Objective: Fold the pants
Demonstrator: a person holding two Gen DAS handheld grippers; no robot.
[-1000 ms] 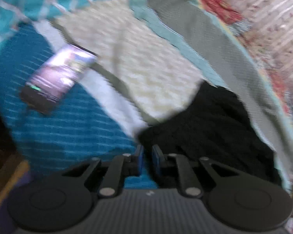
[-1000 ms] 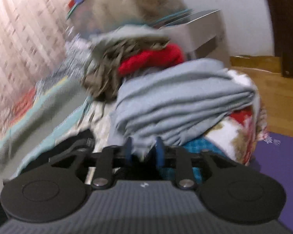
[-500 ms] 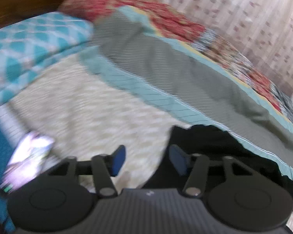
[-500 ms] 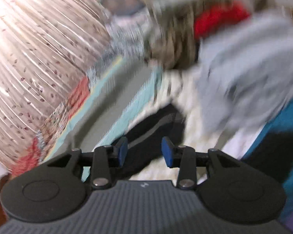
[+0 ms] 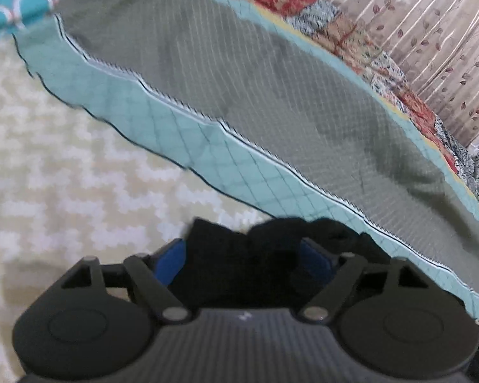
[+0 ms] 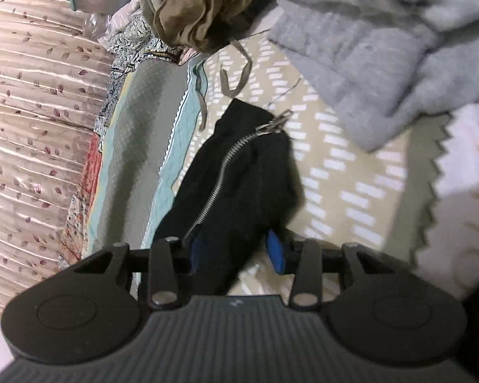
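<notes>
The black pants (image 6: pixel 239 175) lie on the cream patterned bedcover (image 6: pixel 345 185), a silver zipper (image 6: pixel 220 172) running along them. In the right wrist view my right gripper (image 6: pixel 236 252) is open, its blue pads on either side of the near end of the pants. In the left wrist view my left gripper (image 5: pixel 242 258) is open wide, with a bunched black end of the pants (image 5: pixel 239 255) lying between its blue pads (image 5: pixel 169 261). Neither is closed on the cloth.
A grey quilt with a teal border (image 5: pixel 271 95) lies along the far side, next to a patchwork cover (image 5: pixel 367 48) and curtain (image 5: pixel 431 32). A grey sweater (image 6: pixel 383 48) and an olive garment (image 6: pixel 201 6) lie heaped beyond the pants.
Both grippers were shut a second ago and have opened. Both have swung toward the black pants and dropped low, so cloth now lies between the pads of each.
</notes>
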